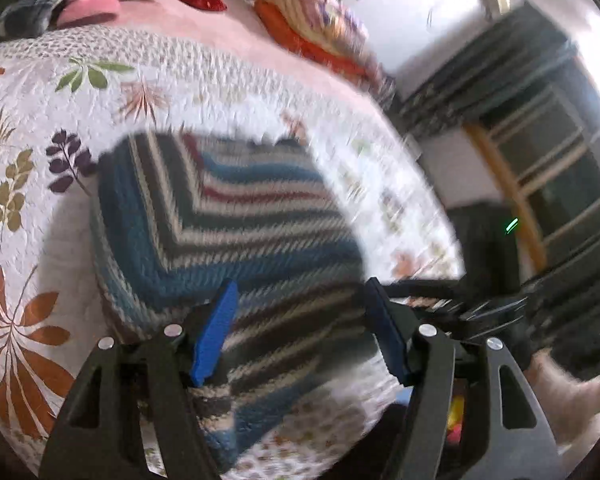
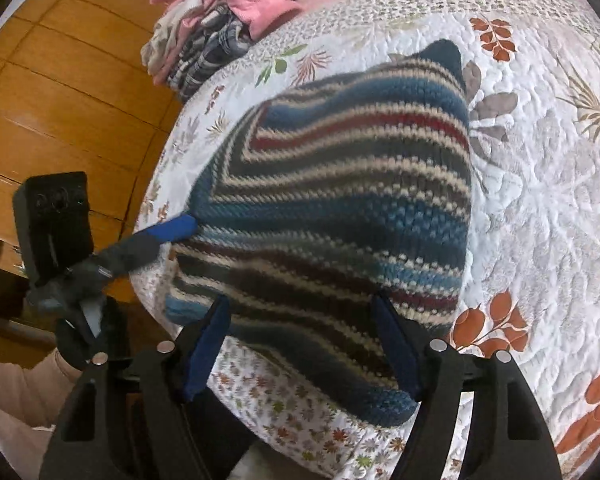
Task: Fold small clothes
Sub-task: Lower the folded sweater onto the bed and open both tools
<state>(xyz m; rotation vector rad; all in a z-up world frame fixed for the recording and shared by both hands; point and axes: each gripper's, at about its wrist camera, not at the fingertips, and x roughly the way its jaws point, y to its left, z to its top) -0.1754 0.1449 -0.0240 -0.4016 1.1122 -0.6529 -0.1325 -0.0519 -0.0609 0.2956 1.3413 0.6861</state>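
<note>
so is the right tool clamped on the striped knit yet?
No, the right tool is open, its blue fingers spread apart over the striped knit without pinching it.

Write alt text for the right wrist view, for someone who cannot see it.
A striped knitted garment in blue, cream, dark red and grey lies folded on a white quilted bedspread with leaf prints. The right tool hovers open over its near edge, while the left tool reaches in from the left, one blue fingertip at the garment's edge. A pile of clothes sits behind.

Black gripper (image 2: 300,344) frames, blue pads (image 2: 206,350), silver screws.
</note>
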